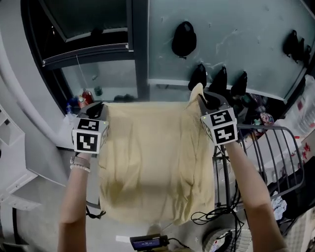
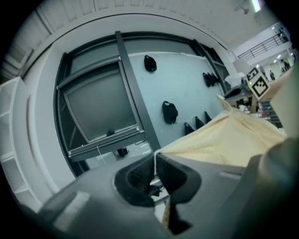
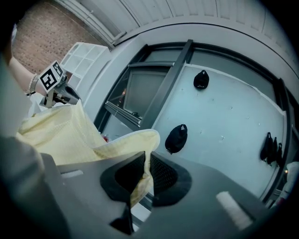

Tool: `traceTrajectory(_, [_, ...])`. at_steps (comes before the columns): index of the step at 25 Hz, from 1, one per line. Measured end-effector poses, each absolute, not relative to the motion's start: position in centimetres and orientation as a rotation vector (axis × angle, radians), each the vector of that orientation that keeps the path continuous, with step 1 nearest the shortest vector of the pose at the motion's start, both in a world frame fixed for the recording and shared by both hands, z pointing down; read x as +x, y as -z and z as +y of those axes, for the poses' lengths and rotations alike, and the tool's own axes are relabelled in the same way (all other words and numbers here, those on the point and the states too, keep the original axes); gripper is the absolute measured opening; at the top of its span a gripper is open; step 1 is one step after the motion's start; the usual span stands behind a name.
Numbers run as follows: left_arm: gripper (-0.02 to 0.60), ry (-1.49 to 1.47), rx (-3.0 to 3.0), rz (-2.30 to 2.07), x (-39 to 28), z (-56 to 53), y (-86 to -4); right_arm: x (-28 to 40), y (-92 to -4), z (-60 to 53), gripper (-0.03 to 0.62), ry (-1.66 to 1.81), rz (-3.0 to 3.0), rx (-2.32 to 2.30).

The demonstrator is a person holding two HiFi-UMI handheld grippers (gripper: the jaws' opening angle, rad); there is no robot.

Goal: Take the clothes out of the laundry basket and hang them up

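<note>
A pale blue-green wall (image 1: 246, 44) fills the far side, with several black cap-like objects (image 1: 183, 38) hung on it. To its left stands a dark-framed window (image 1: 88, 19), with a small red bottle (image 1: 87, 96) on the ledge below. A white shelf unit (image 1: 7, 130) lines the left edge. At right is a grey metal wire rack (image 1: 283, 147). Black cables (image 1: 216, 216) trail over the grey floor (image 1: 110, 231). Overhead runs a white slatted ceiling (image 3: 196, 9), beside a red-brown brick wall (image 3: 42, 28).

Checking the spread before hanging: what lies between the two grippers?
The pale yellow garment, its top edge stretched from the left gripper to the right gripper, both shut on it; the head view shows this.
</note>
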State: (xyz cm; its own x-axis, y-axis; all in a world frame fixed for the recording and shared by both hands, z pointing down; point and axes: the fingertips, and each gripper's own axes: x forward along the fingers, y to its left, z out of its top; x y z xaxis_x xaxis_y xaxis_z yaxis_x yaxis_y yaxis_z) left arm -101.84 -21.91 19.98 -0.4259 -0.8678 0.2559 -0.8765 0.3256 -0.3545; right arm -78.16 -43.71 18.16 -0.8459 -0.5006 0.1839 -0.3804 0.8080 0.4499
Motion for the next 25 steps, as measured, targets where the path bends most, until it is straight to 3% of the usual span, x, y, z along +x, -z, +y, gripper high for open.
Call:
traceTrajectory(17, [0.017, -0.856, 1.596, -2.201, -107.9, -30.5, -38.4, -85.1, -38.3, -50.7, 0.043, 0.467, -2.301, 0.330])
traceTrajectory(20, [0.049, -0.844, 1.593, -2.140, -108.0, -30.5, -40.1, -84.9, -39.6, -50.9, 0.089, 0.437, -2.262, 0.297])
traceTrajectory(25, [0.180, -0.785, 1.618, -2.052, -107.0, -29.8, -40.9, -83.8, -39.2, -51.1, 0.163, 0.364, -2.299, 0.302])
